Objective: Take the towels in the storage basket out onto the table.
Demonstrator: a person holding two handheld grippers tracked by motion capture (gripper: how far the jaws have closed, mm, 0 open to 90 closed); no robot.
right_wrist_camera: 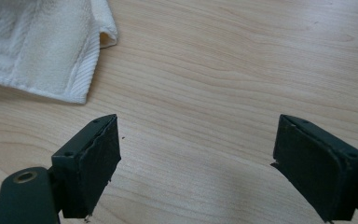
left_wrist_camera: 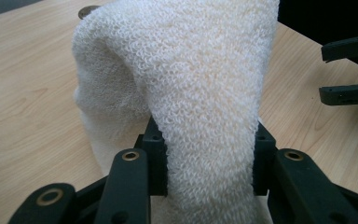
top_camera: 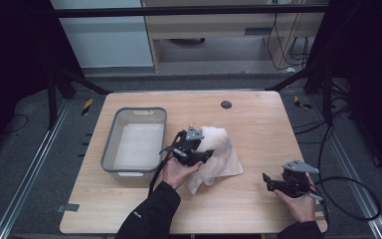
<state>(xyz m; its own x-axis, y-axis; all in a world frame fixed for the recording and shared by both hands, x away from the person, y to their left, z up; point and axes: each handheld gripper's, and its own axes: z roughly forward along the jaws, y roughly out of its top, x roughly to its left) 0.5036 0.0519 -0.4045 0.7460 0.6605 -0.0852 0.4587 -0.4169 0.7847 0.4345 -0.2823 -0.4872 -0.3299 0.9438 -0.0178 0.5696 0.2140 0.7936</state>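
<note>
A white terry towel (top_camera: pixel 220 149) lies bunched on the wooden table (top_camera: pixel 258 119), right of centre. My left gripper (top_camera: pixel 206 155) is shut on a thick fold of it, and the towel (left_wrist_camera: pixel 191 93) is humped up over the left gripper (left_wrist_camera: pixel 209 158), its jaws pressed against both sides of the cloth. My right gripper (top_camera: pixel 267 180) rests low near the table's front right with its jaws wide apart. Between the fingers of the right gripper (right_wrist_camera: pixel 196 163) there is bare wood only, and a towel corner (right_wrist_camera: pixel 42 46) lies farther off. The right gripper (left_wrist_camera: pixel 347 70) also appears beyond the towel.
A grey plastic basket (top_camera: pixel 108 149) with something white in its bottom stands at the table's left. A dark round grommet (top_camera: pixel 226 104) sits near the far edge. A black cable (top_camera: pixel 350 199) loops off the table's right side.
</note>
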